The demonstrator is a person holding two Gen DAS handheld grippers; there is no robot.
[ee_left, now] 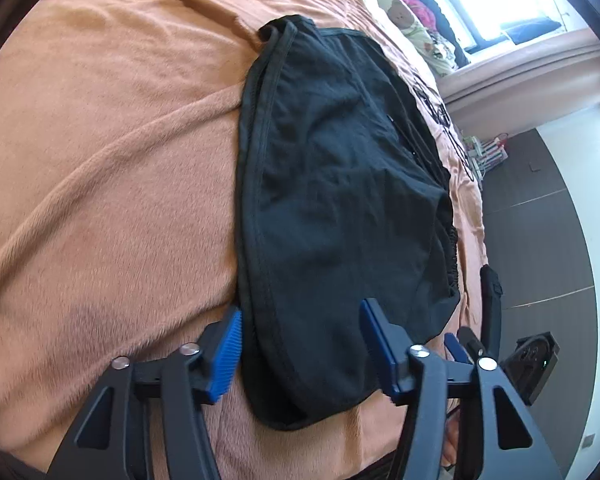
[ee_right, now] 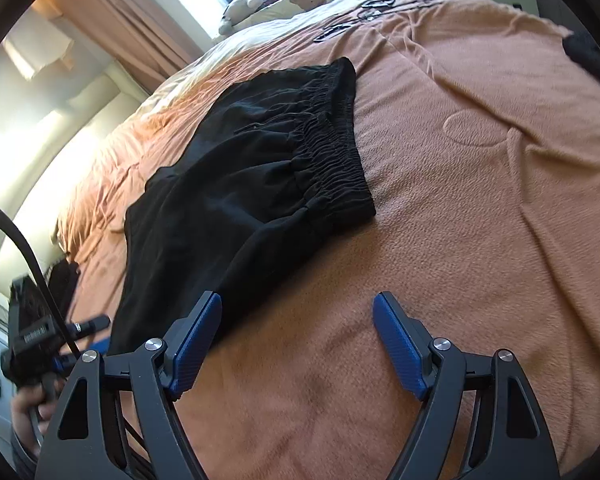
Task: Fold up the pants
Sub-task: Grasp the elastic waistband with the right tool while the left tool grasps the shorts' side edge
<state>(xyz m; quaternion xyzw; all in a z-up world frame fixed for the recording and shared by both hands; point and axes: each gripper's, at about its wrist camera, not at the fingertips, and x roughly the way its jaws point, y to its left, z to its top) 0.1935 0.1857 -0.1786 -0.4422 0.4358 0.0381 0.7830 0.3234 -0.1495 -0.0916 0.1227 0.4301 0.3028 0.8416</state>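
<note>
Blue-padded left tongs (ee_left: 300,344) straddle the near hem of black pants (ee_left: 340,184) on the bed (ee_left: 100,140), spread, not pinching; right tongs (ee_right: 298,336) gape beside them; pants look folded once, likely another fold left.

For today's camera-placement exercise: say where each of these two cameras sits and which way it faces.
Left wrist: on the left gripper, looking down along open fingers straddling the black pants' hem end; right gripper at lower right.
Right wrist: on the right gripper, open over the orange blanket near the waistband; a hand lower left.
Shared: pants, blanket, window.
</note>
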